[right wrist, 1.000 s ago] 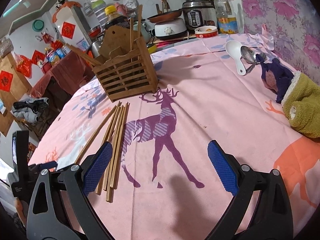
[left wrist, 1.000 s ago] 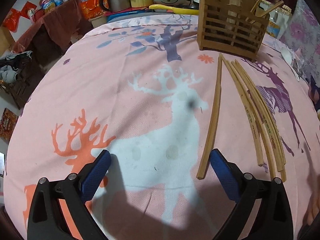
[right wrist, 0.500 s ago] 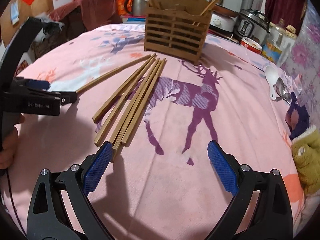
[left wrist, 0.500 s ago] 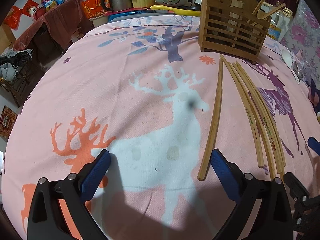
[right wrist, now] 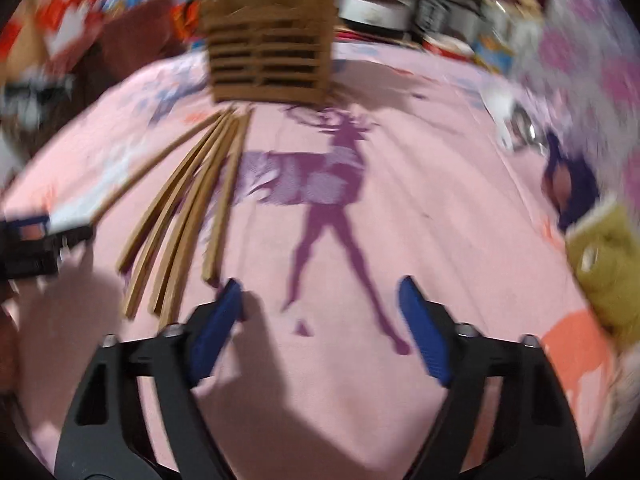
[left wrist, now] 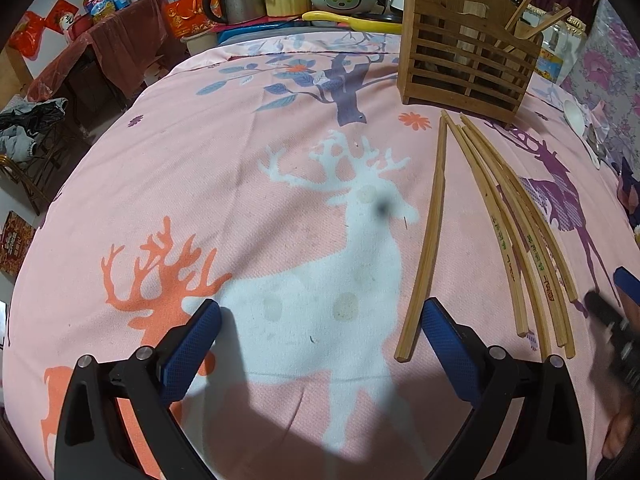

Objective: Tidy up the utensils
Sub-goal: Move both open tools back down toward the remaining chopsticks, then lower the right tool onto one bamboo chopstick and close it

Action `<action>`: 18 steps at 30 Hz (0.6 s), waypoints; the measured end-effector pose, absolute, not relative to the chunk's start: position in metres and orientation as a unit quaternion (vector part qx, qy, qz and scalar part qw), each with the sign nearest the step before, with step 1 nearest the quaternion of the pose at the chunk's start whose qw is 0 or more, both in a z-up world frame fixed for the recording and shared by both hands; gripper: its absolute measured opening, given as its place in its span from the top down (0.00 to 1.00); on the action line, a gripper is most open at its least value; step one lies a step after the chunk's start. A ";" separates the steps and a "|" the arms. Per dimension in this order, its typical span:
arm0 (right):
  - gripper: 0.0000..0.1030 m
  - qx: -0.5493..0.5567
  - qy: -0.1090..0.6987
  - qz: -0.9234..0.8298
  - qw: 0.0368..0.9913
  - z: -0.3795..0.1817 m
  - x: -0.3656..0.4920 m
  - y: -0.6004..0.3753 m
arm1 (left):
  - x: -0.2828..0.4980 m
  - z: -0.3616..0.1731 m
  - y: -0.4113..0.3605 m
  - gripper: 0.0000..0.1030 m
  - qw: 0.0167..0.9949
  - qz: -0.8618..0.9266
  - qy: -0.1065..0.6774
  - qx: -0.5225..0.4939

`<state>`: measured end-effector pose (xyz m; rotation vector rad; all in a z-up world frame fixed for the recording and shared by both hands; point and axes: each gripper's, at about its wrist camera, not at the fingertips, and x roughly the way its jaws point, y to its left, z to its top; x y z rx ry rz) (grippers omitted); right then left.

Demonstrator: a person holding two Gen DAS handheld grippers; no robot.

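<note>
Basically, both claws are spread wide and nothing is gripped. The left claw [left wrist: 320, 336] is held low over the cloth [left wrist: 200, 168], with one lone chopstick [left wrist: 426, 240] lying just inside its right finger [left wrist: 448, 340], near end close to the pad. Four more chopsticks [left wrist: 520, 240] are fanned out further right of that finger, tips converging toward the holder [left wrist: 468, 56] far ahead.

The right claw [right wrist: 320, 320] is also released; its view is motion-blurred, so fine contact cannot be judged. The fan of chopsticks [right wrist: 188, 208] is seen ahead and left of its left finger [right wrist: 216, 328], near ends just beside the pad. The holder [right wrist: 272, 52] stands straight ahead, well apart. A spoon is suspected far right, too blurred to confirm.

The step in hand is judged to be a first pickup. A single stick should be targeted rather than the bunch, since the fanned ones lie touching or nearly so and two could be caught. The jaws should be centred across the stick's width near its thick end, lowered until the pads brush the cloth, then closed squarely. Cloth could be pinched along, so a light lift check is advised. Some sticks are already standing in the holder, so a free slot should be aimed for.
</note>
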<state>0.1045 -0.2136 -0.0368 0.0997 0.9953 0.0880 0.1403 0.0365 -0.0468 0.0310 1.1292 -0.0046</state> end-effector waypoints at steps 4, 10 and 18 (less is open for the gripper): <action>0.36 0.059 0.458 0.058 0.885 -0.029 0.101 -0.216 | 0.140 -0.047 0.036 0.04 0.845 -0.002 0.535 0.015; 0.48 0.016 0.451 0.096 0.887 -0.028 0.094 -0.190 | 0.140 -0.047 0.036 0.04 0.845 -0.002 0.535 0.015; 0.61 -0.013 0.444 0.135 0.886 -0.024 0.089 -0.170 | 0.140 -0.047 0.036 0.04 0.845 -0.002 0.535 0.015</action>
